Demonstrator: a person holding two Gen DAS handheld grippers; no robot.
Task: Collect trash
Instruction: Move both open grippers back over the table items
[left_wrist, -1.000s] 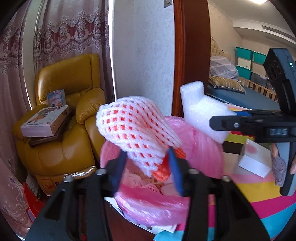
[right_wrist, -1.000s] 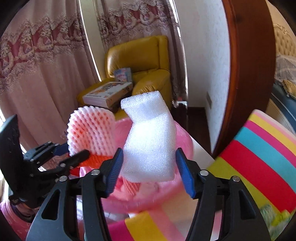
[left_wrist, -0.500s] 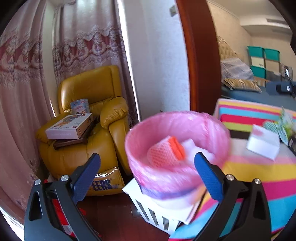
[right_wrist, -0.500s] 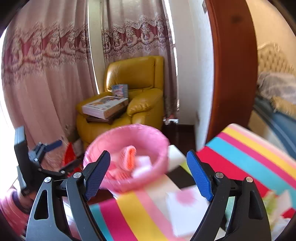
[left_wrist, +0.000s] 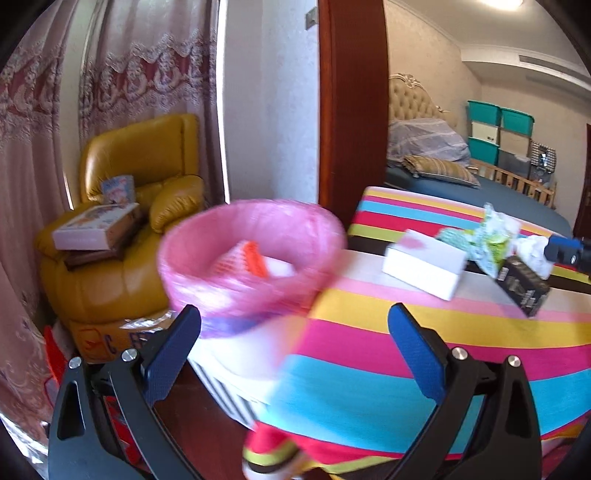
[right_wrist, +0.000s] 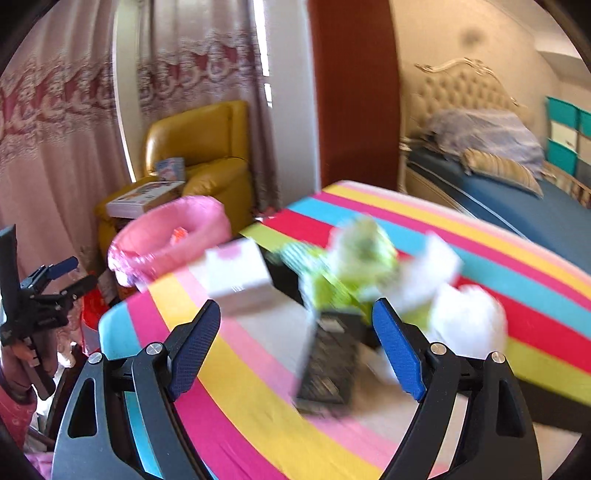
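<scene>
Right wrist view: right tool (right_wrist: 295, 349) spread, empty, aimed at black box (right_wrist: 328, 365) on table (right_wrist: 236, 387); left tool (left_wrist: 293, 345) spread, empty, beside pink-lined bin (left_wrist: 251, 258), ready for drop.

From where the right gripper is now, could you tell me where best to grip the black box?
Probably across the black box by its two long sides, coming down from above at its near end: it looks long and narrow and points toward the open right gripper, which is already lined up with it.

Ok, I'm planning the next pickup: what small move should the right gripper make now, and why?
Probably ease the right gripper forward and down around the black box: its jaws stand open and empty, and the box lies between the fingers on the striped cloth.
</scene>
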